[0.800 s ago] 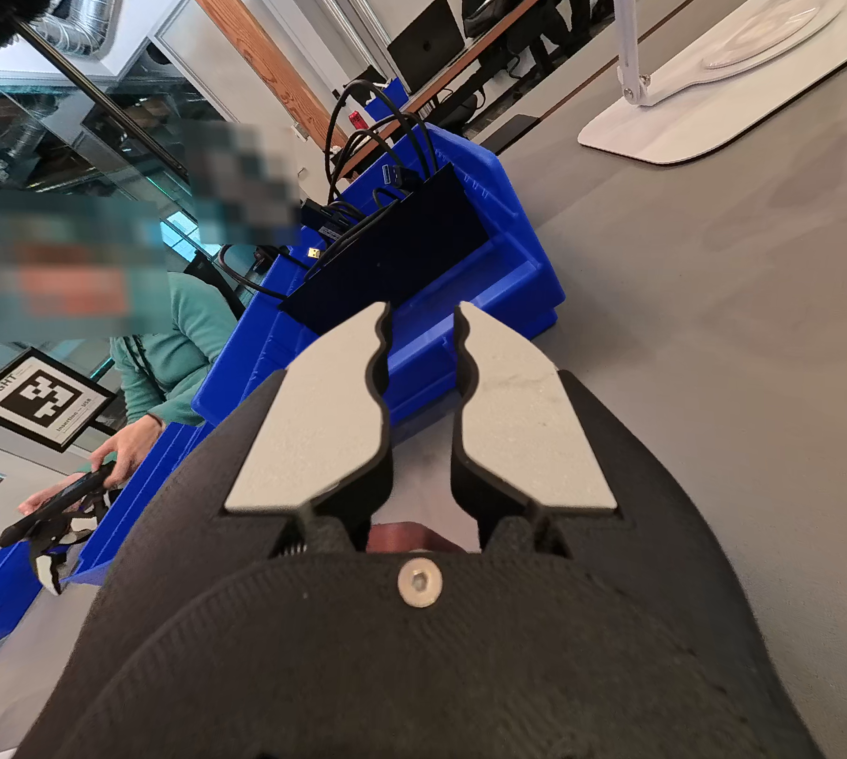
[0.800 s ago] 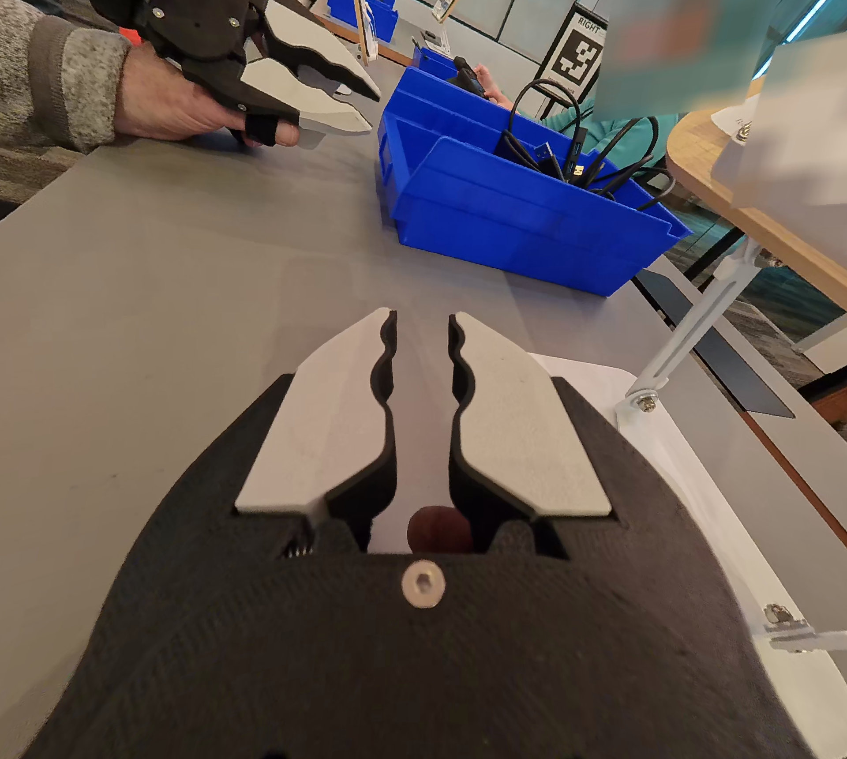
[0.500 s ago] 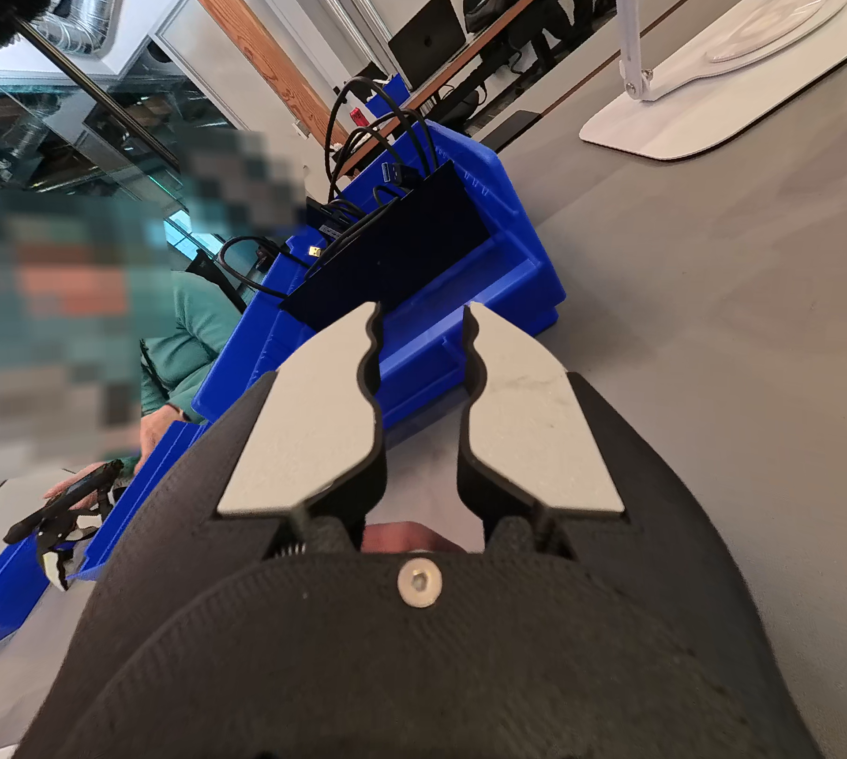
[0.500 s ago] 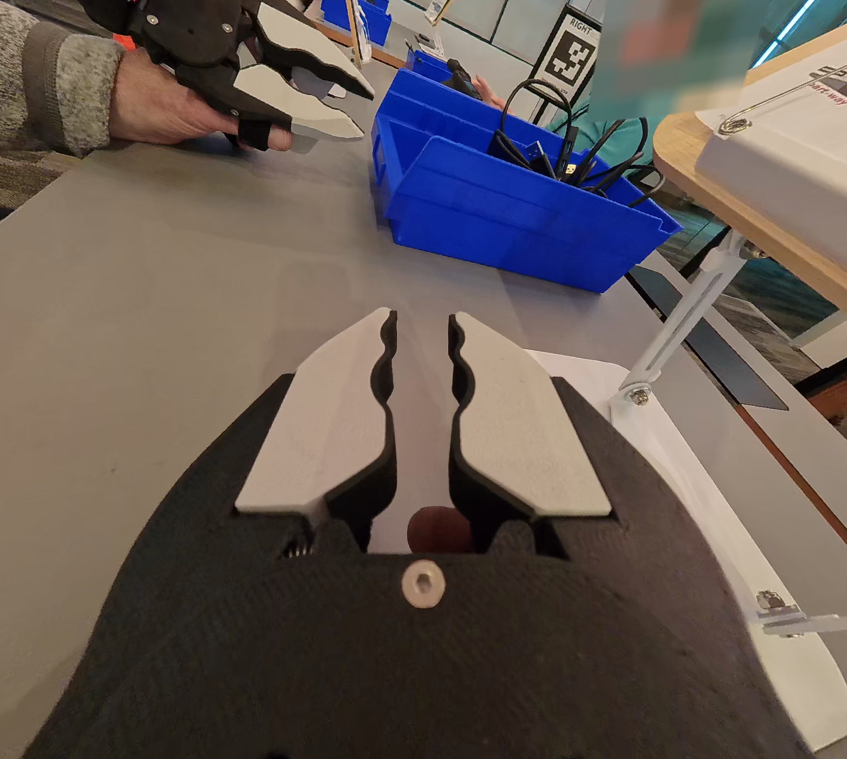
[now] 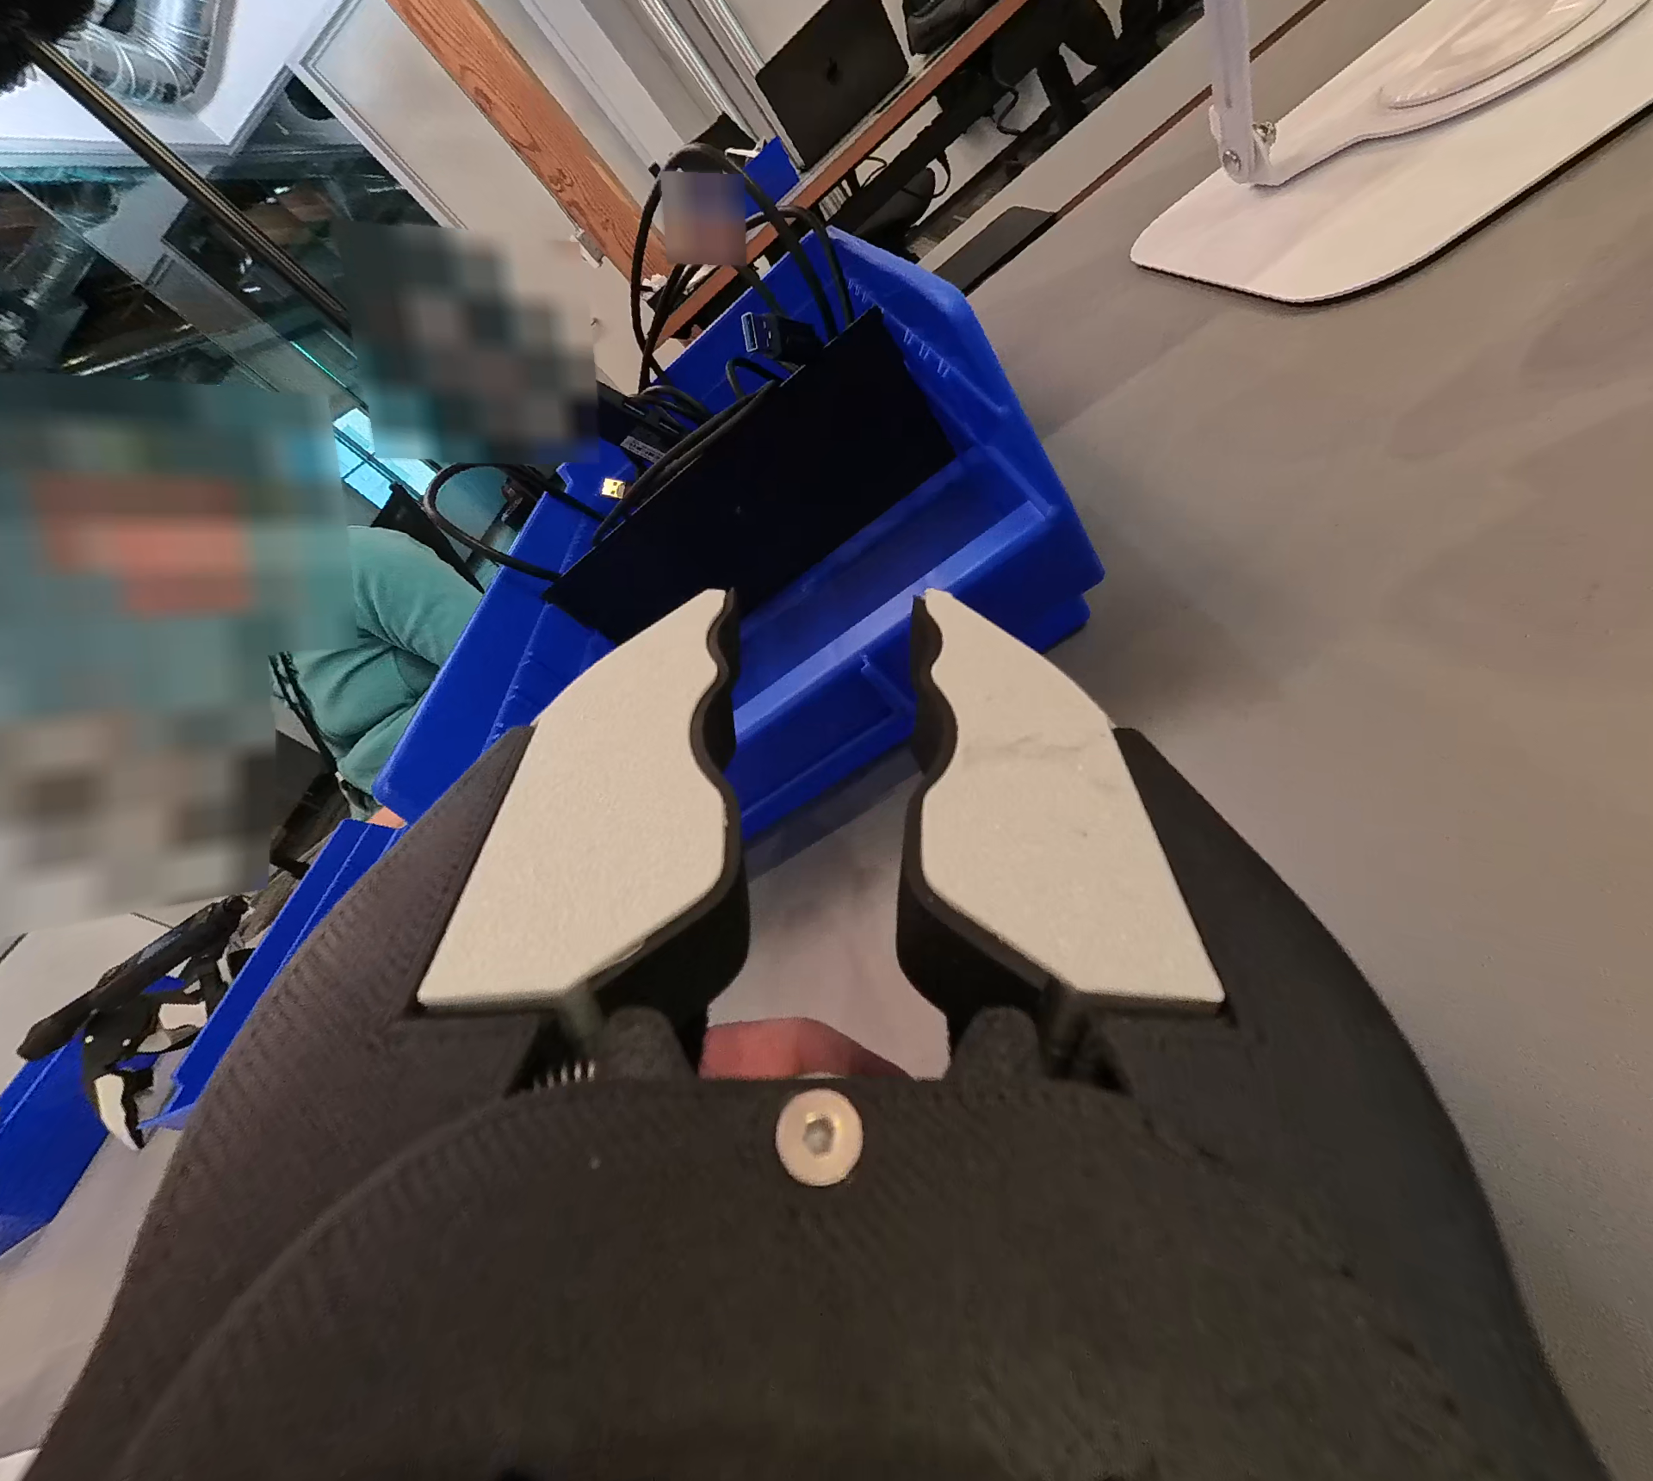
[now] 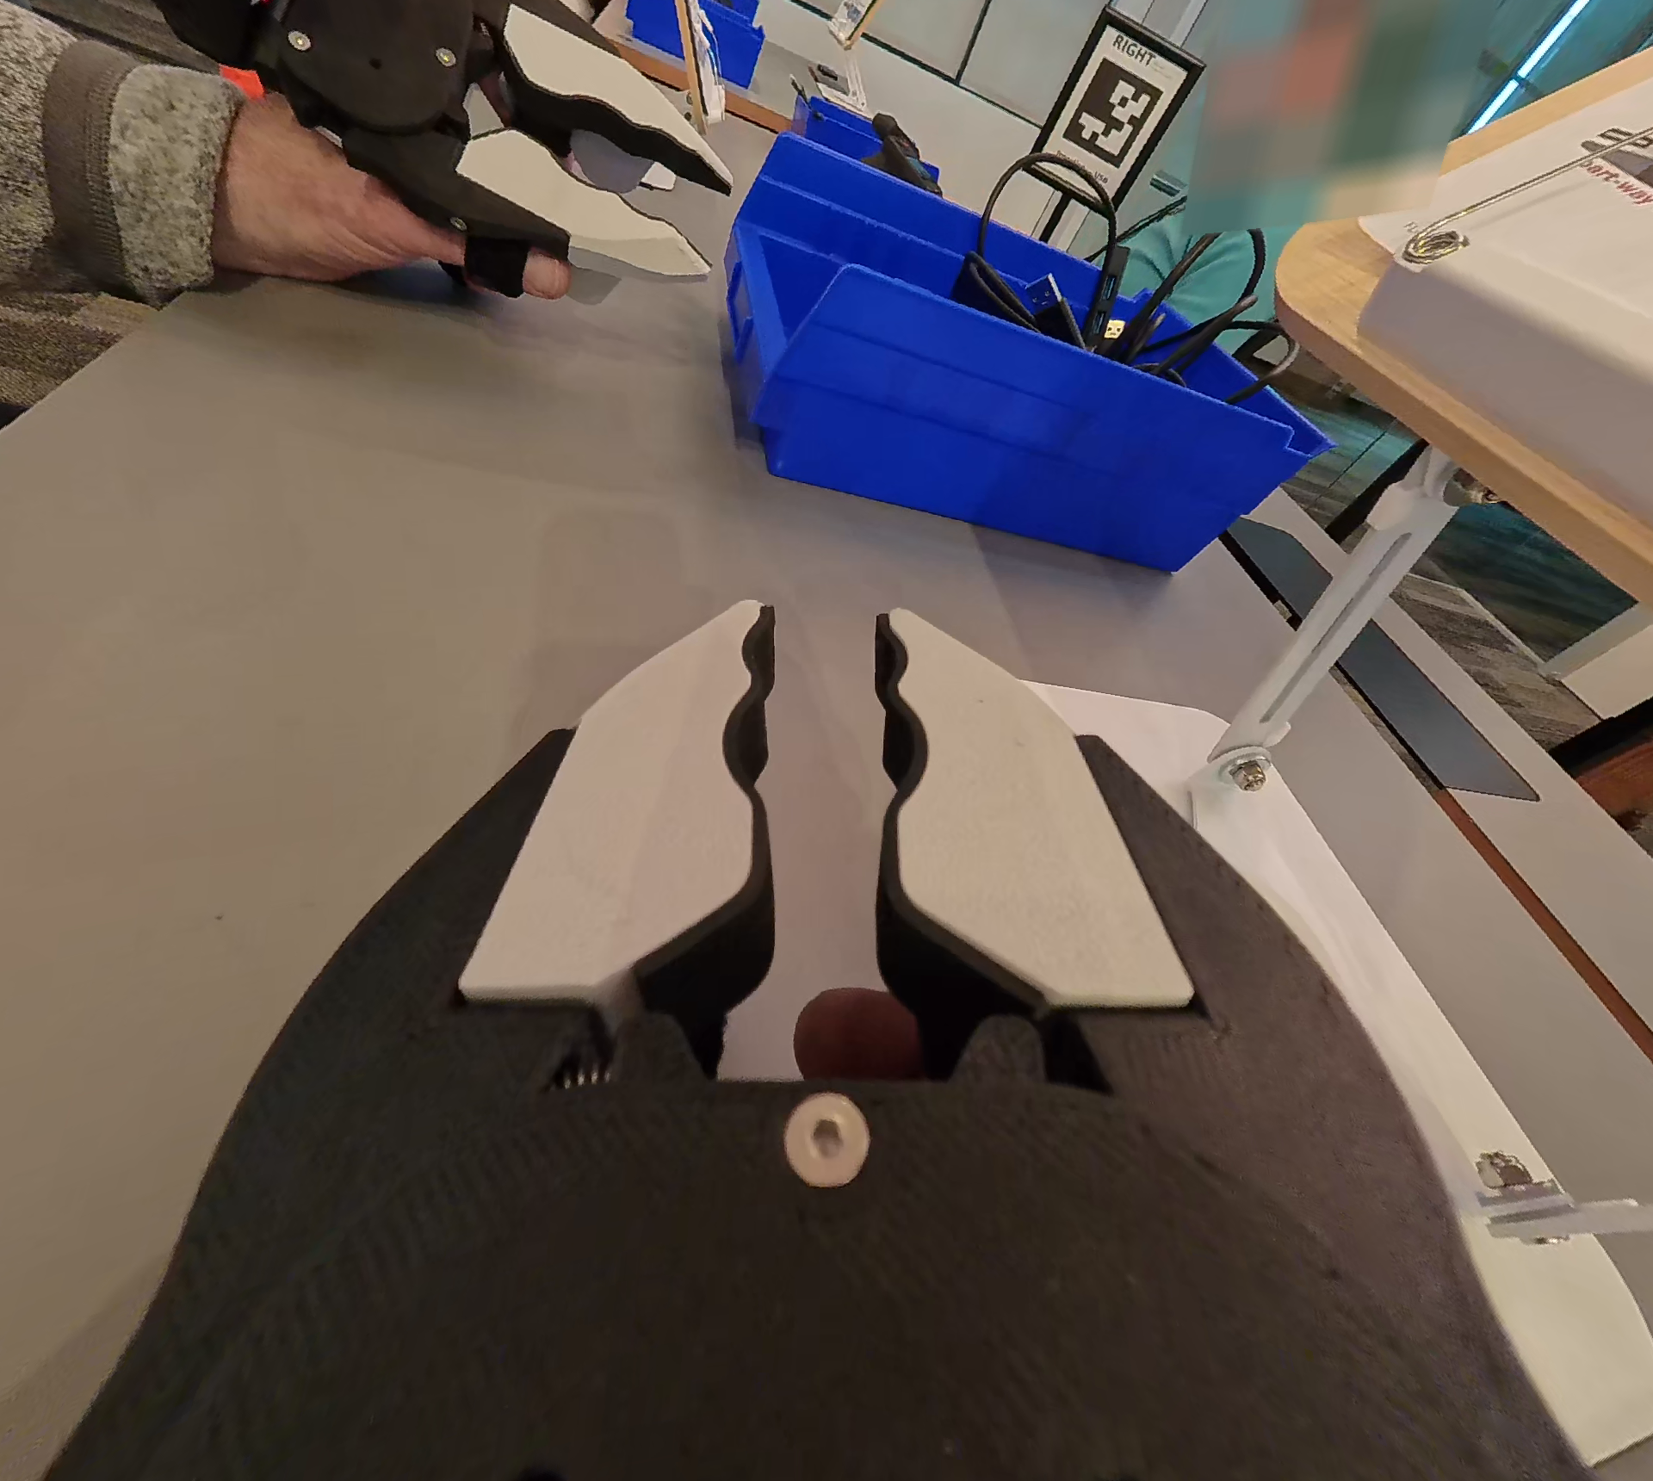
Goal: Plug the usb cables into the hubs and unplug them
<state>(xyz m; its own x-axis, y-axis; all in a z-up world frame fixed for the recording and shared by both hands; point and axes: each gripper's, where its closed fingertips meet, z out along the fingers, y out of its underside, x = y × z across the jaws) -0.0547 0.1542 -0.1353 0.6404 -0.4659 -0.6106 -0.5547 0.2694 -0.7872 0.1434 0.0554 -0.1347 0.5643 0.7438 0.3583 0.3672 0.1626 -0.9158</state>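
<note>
Both of your tools are empty right now: the left hand-held gripper [image 5: 823, 615] has its jaws spread wide with only the blue bin [image 5: 1011, 490] behind them, and the right hand-held gripper [image 6: 823, 624] has its jaws parted more narrowly over the bare grey desk [image 6: 358, 543], well short of the bin.

The USB cables [image 6: 1163, 311] sit tangled in the bin's far compartment, behind a dark divider [image 5: 769, 490]. Expect them to be light and springy; the loops stand up on their own and will likely drag their neighbours along when you lift one. Take hold of the rigid plug housing, not the soft cord, so the connector stays aligned with a port.

They look thin, black and glossy, with at least one gold-coloured plug tip [image 5: 613, 490] and a blue-tongued connector [image 5: 760, 333] showing. The dark block [image 6: 1109, 280] standing among them may be a hub, though it is too small to be sure.
</note>
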